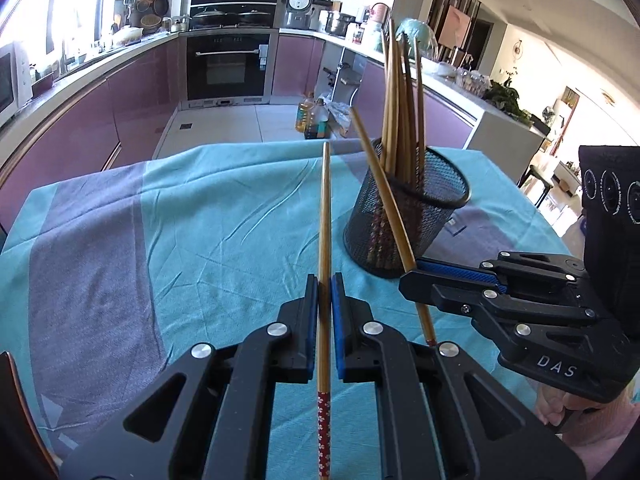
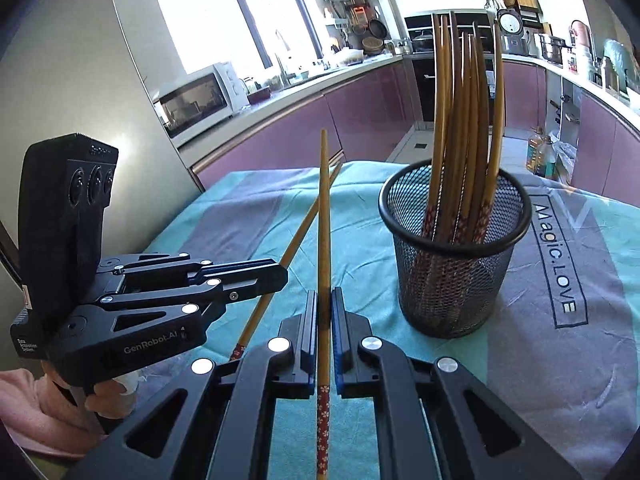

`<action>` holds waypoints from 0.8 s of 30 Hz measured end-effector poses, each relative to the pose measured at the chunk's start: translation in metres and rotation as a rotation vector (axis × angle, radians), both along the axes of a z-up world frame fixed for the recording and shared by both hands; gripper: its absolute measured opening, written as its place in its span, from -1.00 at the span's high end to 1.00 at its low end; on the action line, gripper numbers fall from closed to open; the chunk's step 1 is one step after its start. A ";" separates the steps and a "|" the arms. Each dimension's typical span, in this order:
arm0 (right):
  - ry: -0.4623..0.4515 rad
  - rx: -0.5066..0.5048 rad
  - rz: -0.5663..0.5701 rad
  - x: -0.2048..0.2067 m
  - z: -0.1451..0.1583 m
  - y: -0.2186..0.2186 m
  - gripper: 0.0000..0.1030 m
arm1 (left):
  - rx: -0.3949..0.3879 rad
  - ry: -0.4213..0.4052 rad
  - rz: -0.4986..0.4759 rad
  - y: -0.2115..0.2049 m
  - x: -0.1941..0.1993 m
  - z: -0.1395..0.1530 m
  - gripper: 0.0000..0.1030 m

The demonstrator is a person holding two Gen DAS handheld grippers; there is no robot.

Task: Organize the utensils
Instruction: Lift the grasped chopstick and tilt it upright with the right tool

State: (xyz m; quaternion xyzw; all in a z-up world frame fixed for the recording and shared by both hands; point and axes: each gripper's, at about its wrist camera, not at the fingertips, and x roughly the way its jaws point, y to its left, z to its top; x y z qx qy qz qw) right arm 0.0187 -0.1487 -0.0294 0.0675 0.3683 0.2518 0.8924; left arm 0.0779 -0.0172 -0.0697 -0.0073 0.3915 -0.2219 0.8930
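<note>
Teal and grey cloth (image 1: 192, 216) spread over the tabletop, printed "Magic.LOVE" near one edge. Beyond it, purple kitchen cabinets (image 1: 80, 120), a built-in black oven (image 1: 228, 66), a white microwave (image 2: 200, 94) by the window, a rice cooker (image 1: 299, 7), oil bottles (image 1: 310, 116) on the floor.

Home kitchen: oven (image 1: 226, 65), microwave (image 2: 199, 96), counters.

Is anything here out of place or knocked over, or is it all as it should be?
Nothing is spilled or broken. The mesh cup stands upright with chopsticks inside. Only two chopsticks are outside it: one clamped in the left gripper, one in the right gripper. The tablecloth is a bit wrinkled.
</note>
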 end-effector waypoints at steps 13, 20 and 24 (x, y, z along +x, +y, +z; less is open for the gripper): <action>-0.055 0.029 -0.026 -0.006 0.019 -0.018 0.89 | -0.045 -0.040 -0.023 -0.005 -0.008 0.023 0.85; -0.079 0.043 -0.040 -0.010 0.026 -0.026 0.89 | -0.068 -0.058 -0.037 -0.003 -0.013 0.033 0.85; -0.089 0.045 -0.045 -0.011 0.030 -0.029 0.89 | -0.080 -0.059 -0.043 -0.001 -0.013 0.035 0.85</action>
